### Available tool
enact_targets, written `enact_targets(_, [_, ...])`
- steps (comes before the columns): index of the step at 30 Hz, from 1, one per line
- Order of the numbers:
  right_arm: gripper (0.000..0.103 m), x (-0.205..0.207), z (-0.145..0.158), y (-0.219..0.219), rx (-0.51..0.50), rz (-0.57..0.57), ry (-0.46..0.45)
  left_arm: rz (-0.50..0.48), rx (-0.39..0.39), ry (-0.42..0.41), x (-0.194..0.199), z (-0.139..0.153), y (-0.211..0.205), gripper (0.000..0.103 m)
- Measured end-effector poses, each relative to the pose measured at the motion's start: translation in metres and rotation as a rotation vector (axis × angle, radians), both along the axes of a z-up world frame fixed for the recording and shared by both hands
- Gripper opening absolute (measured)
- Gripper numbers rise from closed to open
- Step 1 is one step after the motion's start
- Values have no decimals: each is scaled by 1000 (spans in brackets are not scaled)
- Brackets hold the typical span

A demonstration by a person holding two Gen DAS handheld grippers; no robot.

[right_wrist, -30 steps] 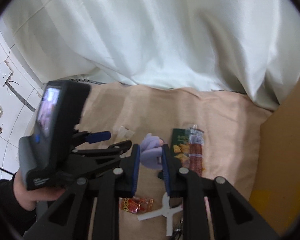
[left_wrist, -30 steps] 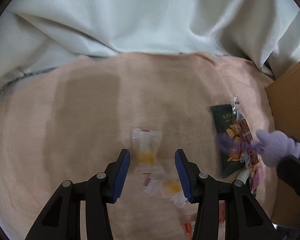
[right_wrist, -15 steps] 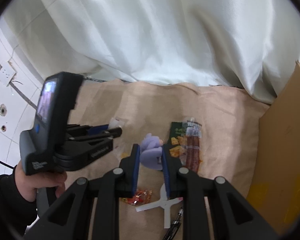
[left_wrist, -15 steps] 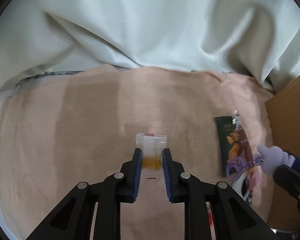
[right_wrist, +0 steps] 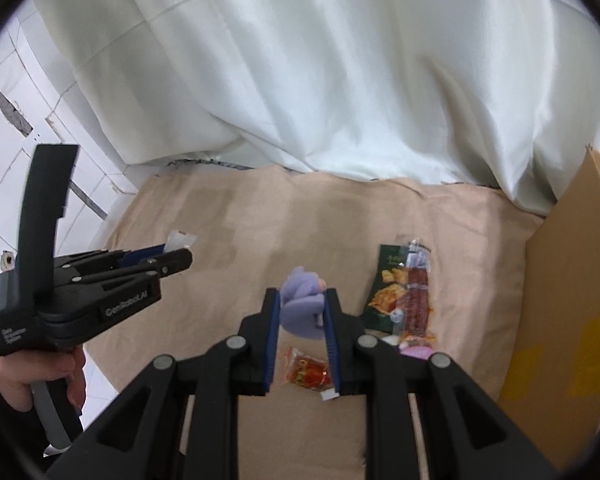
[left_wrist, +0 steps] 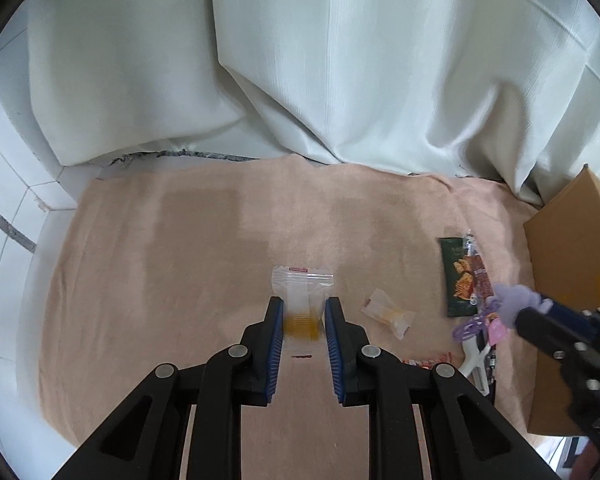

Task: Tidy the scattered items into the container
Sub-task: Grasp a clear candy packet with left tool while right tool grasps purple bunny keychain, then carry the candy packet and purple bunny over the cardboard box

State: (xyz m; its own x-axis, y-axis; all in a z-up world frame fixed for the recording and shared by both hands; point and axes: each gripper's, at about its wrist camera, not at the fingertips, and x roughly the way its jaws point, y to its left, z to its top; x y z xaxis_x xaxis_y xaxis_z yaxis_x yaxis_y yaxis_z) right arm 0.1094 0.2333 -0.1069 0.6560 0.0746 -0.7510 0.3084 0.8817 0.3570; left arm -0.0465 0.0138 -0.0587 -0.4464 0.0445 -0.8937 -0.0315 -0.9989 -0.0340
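My left gripper (left_wrist: 302, 310) is shut on a clear candy packet with a yellow sweet (left_wrist: 302, 304) and holds it above the beige cloth (left_wrist: 180, 260). My right gripper (right_wrist: 302, 306) is shut on a purple plush toy (right_wrist: 302, 304), also lifted; it shows at the right in the left wrist view (left_wrist: 514, 300). A cardboard box (left_wrist: 576, 256) stands at the right edge, also in the right wrist view (right_wrist: 572, 300). A second clear candy packet (left_wrist: 388, 314) lies on the cloth right of my left gripper.
A dark green snack bag (right_wrist: 392, 284) and a red sausage pack (right_wrist: 418, 292) lie beside the box. A red candy wrapper (right_wrist: 306, 372), a pink item (right_wrist: 414, 350) and a white clip (left_wrist: 474, 360) lie nearer. White curtain (left_wrist: 340, 80) hangs behind; tiled wall at left.
My left gripper closed on the candy packet and lifted it off the cloth. My right gripper rose too, holding the plush toy throughout. A second candy packet came into view.
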Motion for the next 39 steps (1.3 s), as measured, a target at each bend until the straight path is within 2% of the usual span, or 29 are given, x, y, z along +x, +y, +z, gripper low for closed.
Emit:
enact_targets(7, [25, -3, 1, 0, -17, -68, 80, -33, -3, 50, 14, 25, 14, 22])
enact_targets(11, [25, -10, 16, -5, -38, -91, 72, -57, -1, 72, 14, 43, 26, 22])
enact_targets(17, [25, -29, 50, -27, -47, -145, 28, -121, 35, 149, 14, 86, 59, 22])
enact_targets(22, [25, -56, 77, -59, -90, -218, -9, -198, 68, 193, 5, 118, 106, 22])
enact_targets(29, [25, -113, 97, -116, -141, -356, -13, -337, 116, 227, -5, 150, 189, 22])
enact_targets(34, [25, -157, 101, -146, -160, -451, -2, -439, 128, 229, 0, 155, 249, 22])
enact_targets(39, [25, -192, 92, -167, -161, -518, 26, -530, 141, 190, 5, 151, 303, 22])
